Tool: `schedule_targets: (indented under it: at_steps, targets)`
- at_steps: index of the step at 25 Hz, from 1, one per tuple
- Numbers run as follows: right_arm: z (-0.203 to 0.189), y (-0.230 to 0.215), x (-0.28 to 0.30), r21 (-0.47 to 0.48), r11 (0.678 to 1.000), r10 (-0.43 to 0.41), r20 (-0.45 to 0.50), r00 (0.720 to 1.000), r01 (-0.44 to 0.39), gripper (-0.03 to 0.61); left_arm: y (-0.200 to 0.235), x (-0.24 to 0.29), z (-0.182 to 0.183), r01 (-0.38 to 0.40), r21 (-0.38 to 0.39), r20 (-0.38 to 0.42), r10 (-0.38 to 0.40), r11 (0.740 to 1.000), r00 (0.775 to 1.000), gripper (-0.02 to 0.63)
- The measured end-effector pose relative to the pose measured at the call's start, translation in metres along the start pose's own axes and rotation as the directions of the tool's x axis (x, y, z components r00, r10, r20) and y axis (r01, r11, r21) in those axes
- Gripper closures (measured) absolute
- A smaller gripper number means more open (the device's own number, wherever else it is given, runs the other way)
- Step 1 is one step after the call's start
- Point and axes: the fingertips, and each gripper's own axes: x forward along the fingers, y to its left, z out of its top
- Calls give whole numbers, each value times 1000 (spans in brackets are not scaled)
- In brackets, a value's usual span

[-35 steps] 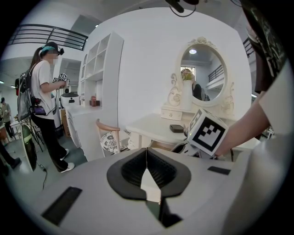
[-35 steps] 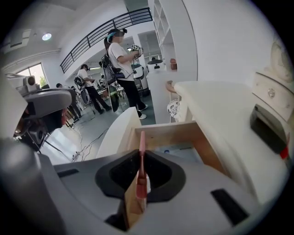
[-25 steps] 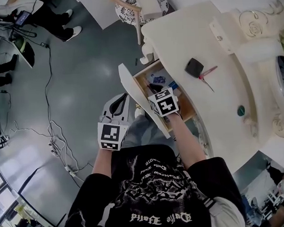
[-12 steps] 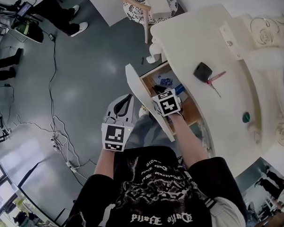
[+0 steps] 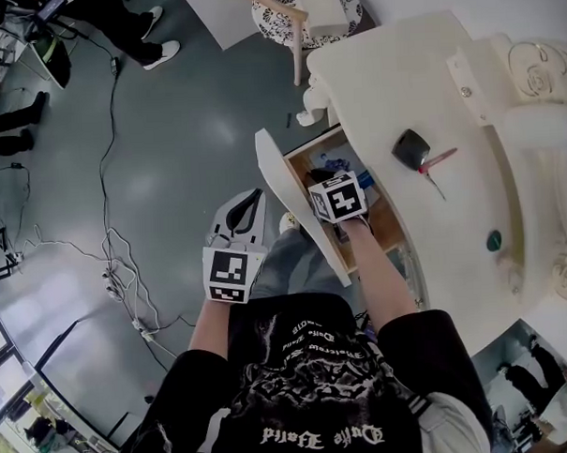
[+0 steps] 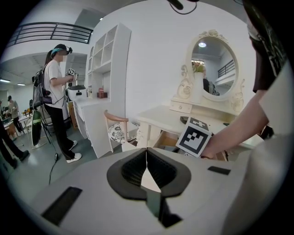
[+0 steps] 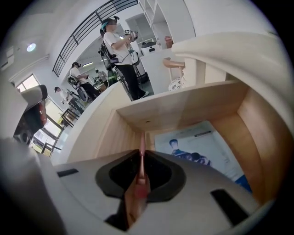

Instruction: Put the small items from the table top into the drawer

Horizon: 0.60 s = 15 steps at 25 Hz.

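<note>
The wooden drawer (image 5: 310, 155) of the cream dressing table (image 5: 390, 85) stands pulled out. My right gripper (image 5: 325, 180) hangs over it, shut on a thin pink stick (image 7: 142, 146) that pokes out past the pads into the drawer (image 7: 183, 108). A blue printed leaflet (image 7: 198, 148) lies on the drawer bottom. On the table top are a black compact (image 5: 410, 149), pink-handled scissors (image 5: 437, 162) and a small green item (image 5: 493, 242). My left gripper (image 5: 252, 196) is shut and empty, held over the floor left of the drawer front (image 5: 292, 197); its pads (image 6: 148, 167) meet.
A patterned chair (image 5: 297, 6) stands beyond the table's far end. Cables (image 5: 116, 266) trail over the grey floor on the left, where people stand (image 5: 130, 30). An oval mirror (image 6: 214, 68) rises at the back of the table. My own legs sit just below the drawer.
The head view has drifted a little. My right gripper stays over the drawer with the pink stick in it, and my left gripper holds its place.
</note>
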Motion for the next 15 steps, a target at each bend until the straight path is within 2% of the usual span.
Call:
schedule_targets:
  at_steps: [15]
  targets:
    - [-7, -6, 10, 28, 1000, 9, -64, 998, -8, 526, 0, 2, -2, -3, 19, -19, 3, 1000, 1000, 598]
